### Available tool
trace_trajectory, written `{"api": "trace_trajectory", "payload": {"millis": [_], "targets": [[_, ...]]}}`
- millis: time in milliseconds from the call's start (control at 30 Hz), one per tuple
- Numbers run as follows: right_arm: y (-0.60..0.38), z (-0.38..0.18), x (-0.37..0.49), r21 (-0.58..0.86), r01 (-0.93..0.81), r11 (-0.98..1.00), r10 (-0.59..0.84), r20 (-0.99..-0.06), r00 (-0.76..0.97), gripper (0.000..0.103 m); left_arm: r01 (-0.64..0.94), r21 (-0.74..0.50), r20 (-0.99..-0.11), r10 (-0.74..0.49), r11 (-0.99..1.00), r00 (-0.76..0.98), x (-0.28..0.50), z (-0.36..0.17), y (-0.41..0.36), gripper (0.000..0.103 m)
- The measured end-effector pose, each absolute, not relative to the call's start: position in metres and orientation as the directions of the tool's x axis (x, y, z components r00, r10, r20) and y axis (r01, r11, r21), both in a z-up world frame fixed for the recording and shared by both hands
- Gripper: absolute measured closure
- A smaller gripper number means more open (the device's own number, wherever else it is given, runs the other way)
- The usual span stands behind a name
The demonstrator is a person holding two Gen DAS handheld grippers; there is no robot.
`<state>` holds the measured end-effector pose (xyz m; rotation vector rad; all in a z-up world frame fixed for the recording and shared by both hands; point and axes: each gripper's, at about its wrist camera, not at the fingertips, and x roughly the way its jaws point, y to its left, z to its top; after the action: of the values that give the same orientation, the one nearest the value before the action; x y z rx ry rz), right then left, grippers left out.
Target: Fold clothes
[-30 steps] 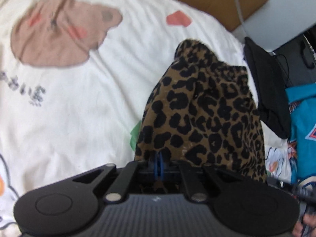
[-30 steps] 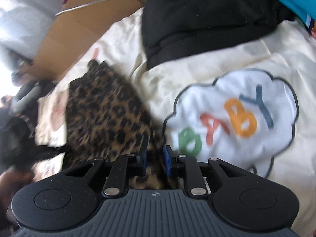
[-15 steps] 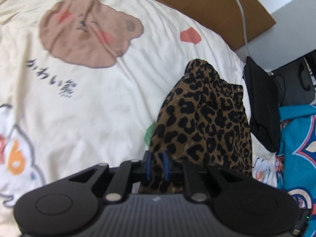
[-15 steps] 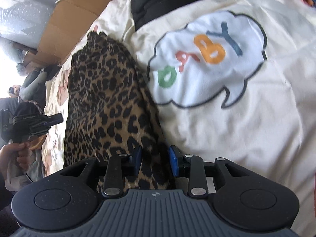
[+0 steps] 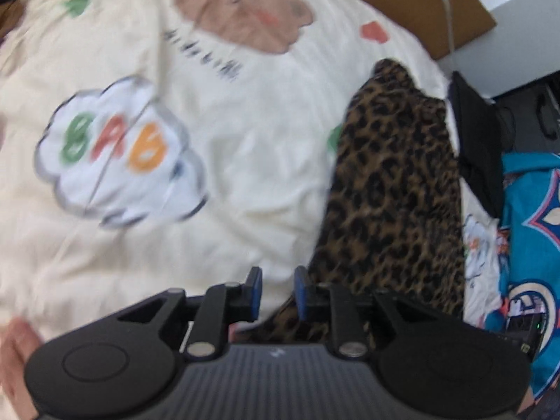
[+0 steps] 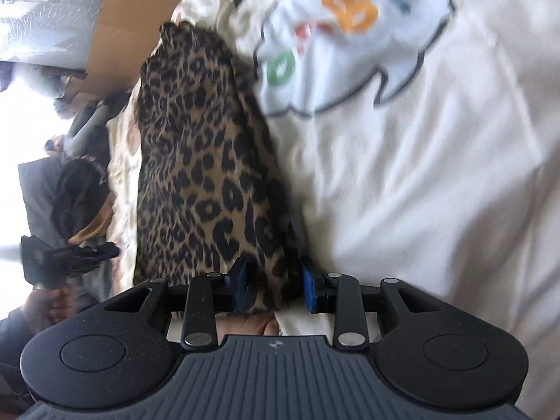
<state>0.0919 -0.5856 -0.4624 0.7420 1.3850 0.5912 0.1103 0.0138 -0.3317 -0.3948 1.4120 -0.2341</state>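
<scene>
Left claw [image 5: 277, 290] spread, empty, blue pads just left of the leopard-print garment [image 5: 395, 189]. Right claw [image 6: 273, 288] spread wide, garment's near edge between its pads, unpinched. Garment lies on the cream bedsheet [image 5: 245, 182].

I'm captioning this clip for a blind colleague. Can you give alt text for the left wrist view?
The left gripper is open above a cream bedspread, its blue-padded fingers just left of a long leopard-print garment. Beyond the garment lie a black cloth and a teal printed fabric; the image is motion-blurred.
</scene>
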Motion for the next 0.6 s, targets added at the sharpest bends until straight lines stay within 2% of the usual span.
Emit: {"api": "trace_trajectory", "payload": {"millis": [233, 367, 500, 600], "targets": [[-0.591, -0.473, 0.1, 0.838, 0.104, 0.536, 0.827, -0.546, 0.131, 0.067, -0.179, -0.448, -0.893, -0.43, 0.876, 0.132, 0.078, -0.338, 0.032, 0.08], [-0.589, -0.465, 0.105, 0.869, 0.079, 0.489, 0.856, -0.495, 0.151, 0.068, -0.199, -0.492, -0.87, -0.47, 0.848, 0.148, 0.064, -0.347, 0.031, 0.071], [-0.588, -0.465, 0.11, 0.86, 0.083, 0.503, 0.848, -0.51, 0.145, 0.068, -0.191, -0.497, -0.868, -0.48, 0.847, 0.126, 0.051, -0.36, 0.025, 0.066], [-0.583, -0.47, 0.109, 0.852, 0.092, 0.516, 0.841, -0.524, 0.138, 0.069, -0.174, -0.45, -0.893, -0.439, 0.876, 0.099, 0.044, -0.371, 0.022, 0.065]]}}
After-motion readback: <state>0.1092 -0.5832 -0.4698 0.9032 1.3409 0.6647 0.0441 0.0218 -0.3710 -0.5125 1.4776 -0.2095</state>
